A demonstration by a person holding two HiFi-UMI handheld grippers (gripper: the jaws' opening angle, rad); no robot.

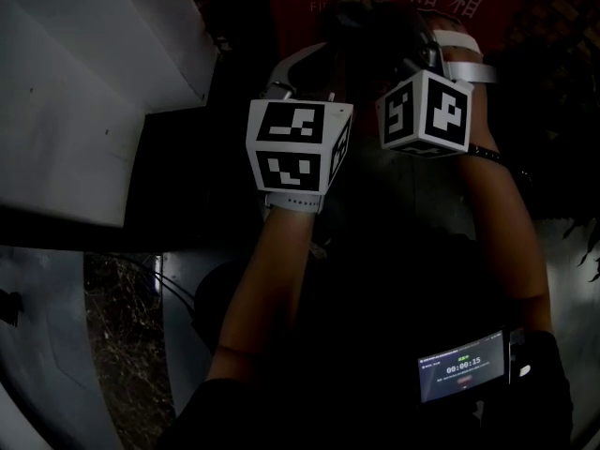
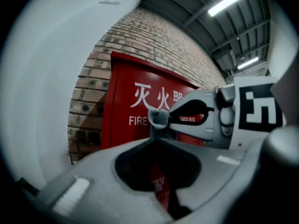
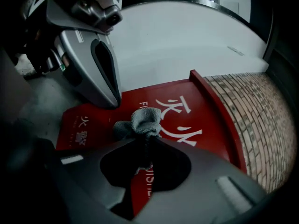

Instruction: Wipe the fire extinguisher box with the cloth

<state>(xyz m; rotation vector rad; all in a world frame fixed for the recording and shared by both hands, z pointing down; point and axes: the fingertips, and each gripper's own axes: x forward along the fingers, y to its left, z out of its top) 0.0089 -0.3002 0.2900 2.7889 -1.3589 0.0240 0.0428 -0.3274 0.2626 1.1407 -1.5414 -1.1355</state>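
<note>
With the left gripper [image 2: 156,135] and right gripper [image 3: 142,144] both closed on just a tuft of cloth [image 3: 140,121] at the jaws' tips, rubbing the box [image 2: 124,125] ahead could tug it free.

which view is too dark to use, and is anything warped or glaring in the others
Head view: underexposed, only the marker cubes read clearly. Left gripper view: fisheye bends the brick wall; ceiling light glares. Right gripper view: cloth sharp, corners vignetted.
</note>
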